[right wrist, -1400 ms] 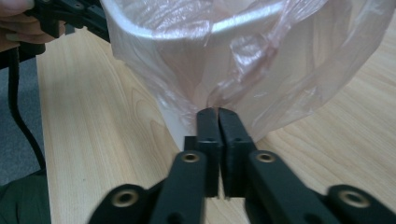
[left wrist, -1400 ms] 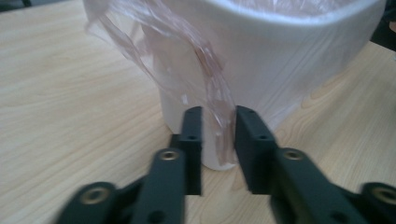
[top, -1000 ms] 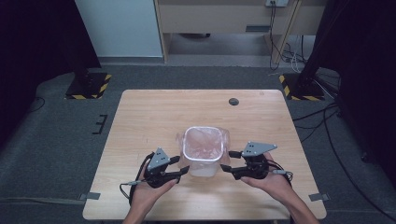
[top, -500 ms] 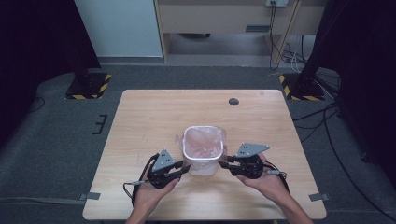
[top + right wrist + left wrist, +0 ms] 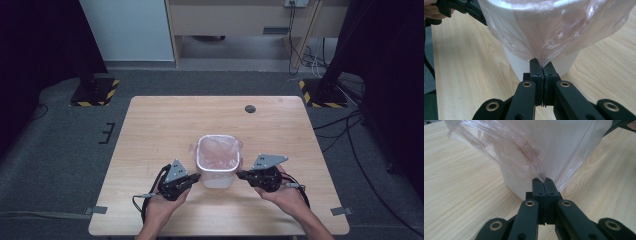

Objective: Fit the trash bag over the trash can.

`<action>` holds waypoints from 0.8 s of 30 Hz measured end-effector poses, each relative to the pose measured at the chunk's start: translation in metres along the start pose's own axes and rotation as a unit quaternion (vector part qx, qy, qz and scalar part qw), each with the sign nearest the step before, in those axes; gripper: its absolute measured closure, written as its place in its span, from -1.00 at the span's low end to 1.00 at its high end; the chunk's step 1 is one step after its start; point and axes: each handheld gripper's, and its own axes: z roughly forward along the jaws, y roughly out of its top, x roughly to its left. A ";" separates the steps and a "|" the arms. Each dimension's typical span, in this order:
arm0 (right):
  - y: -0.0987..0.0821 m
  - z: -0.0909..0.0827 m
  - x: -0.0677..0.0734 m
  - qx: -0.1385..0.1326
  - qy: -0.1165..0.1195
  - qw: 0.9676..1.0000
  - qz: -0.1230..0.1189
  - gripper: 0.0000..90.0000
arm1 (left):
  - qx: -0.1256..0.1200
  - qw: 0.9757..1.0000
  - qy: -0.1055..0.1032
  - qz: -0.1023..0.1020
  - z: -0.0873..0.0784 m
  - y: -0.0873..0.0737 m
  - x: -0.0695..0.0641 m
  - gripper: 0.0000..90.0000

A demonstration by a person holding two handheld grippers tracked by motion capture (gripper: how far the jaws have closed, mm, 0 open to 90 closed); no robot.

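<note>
**Both claws pinched on the bin liner**

The thin pinkish plastic liner (image 5: 218,152) is draped over the rim of the small white bin (image 5: 217,177), which stands on the table (image 5: 165,125) between your two claws. Your left claw (image 5: 197,177) sits just beside the bin's left wall; its jaws have just been closing and now stand together, clamped on a gathered fold of the liner (image 5: 529,152) right at their tips (image 5: 543,182). The bin wall (image 5: 516,182) rises just beyond those tips. Your right claw (image 5: 240,174) sits just beside the bin's right wall; its jaws too have just been closing and are pressed together on a bunched corner of the liner (image 5: 549,32) that hangs down to the tips (image 5: 541,63), with the bin (image 5: 519,65) directly behind. Farther off, past the bin and well away from both claws, a small dark round spot (image 5: 250,108) lies near the table's far edge.
</note>
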 end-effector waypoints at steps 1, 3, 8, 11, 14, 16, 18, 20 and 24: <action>-0.001 0.000 0.000 0.002 0.000 1.000 0.000 0.98 | 0.003 1.000 0.001 0.000 0.001 0.000 0.000 1.00; -0.001 0.001 -0.001 0.004 0.000 1.000 0.002 0.98 | 0.007 1.000 0.003 0.000 0.003 0.000 -0.001 1.00; -0.003 0.003 -0.004 0.008 -0.003 1.000 0.009 0.98 | 0.013 1.000 0.009 -0.007 0.007 -0.002 0.002 1.00; -0.005 0.005 -0.005 0.010 -0.005 1.000 0.012 0.97 | 0.017 1.000 0.013 -0.007 0.009 -0.003 0.003 1.00; -0.005 0.006 -0.006 0.012 -0.006 1.000 0.011 0.97 | 0.020 1.000 0.015 -0.007 0.011 -0.002 0.004 1.00; -0.006 0.007 -0.007 0.011 -0.006 1.000 0.011 0.97 | 0.022 1.000 0.016 -0.006 0.013 -0.003 0.004 1.00; -0.007 0.007 -0.008 0.015 -0.007 1.000 0.013 0.96 | 0.024 1.000 0.016 -0.006 0.014 -0.003 0.004 1.00; -0.008 0.007 -0.009 0.018 -0.009 1.000 0.015 0.94 | 0.024 1.000 0.014 -0.004 0.014 -0.003 0.004 0.99; -0.007 0.001 -0.012 0.014 -0.020 1.000 0.019 0.63 | 0.019 1.000 0.022 0.002 0.010 -0.003 0.001 0.84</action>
